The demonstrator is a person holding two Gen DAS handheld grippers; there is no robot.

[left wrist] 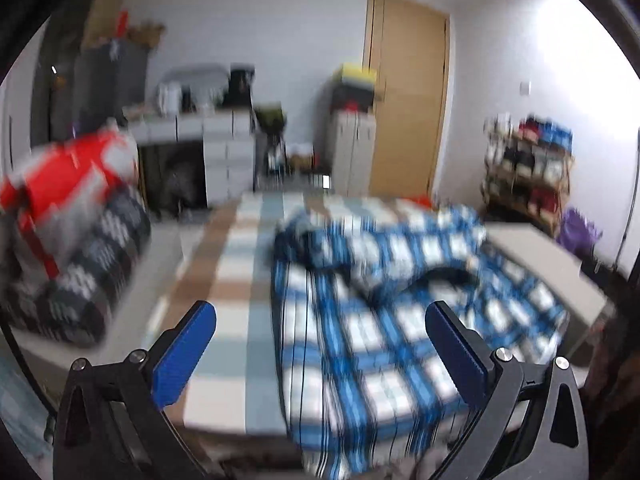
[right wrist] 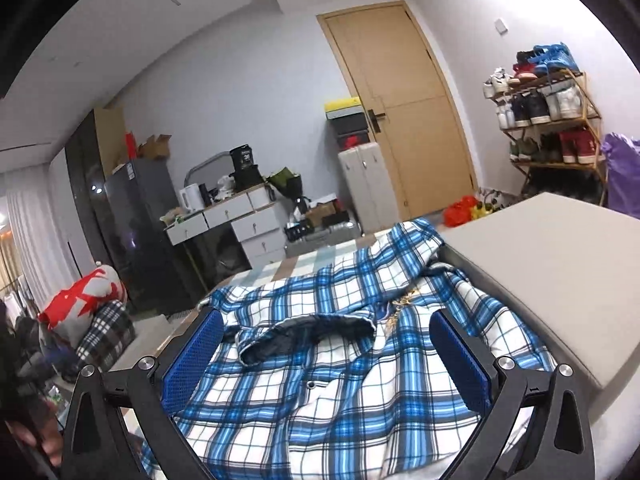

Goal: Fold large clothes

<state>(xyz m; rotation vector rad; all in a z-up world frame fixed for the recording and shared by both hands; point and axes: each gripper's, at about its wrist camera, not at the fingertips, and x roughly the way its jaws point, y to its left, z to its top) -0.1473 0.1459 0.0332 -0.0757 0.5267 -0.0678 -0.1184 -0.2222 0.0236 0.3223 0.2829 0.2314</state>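
Both sets of jaws stand wide apart and hold nothing: my left gripper (left wrist: 320, 356) and right gripper (right wrist: 326, 356) hover over the blue plaid shirt (right wrist: 320, 380). It lies rumpled on the checked bed (left wrist: 236, 280), collar (right wrist: 304, 330) toward twelve o'clock, beige headboard (right wrist: 560, 280) at three.

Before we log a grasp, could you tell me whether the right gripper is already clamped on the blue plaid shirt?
No: the right gripper stands wide open above the blue plaid shirt, its blue pads clear of the cloth.
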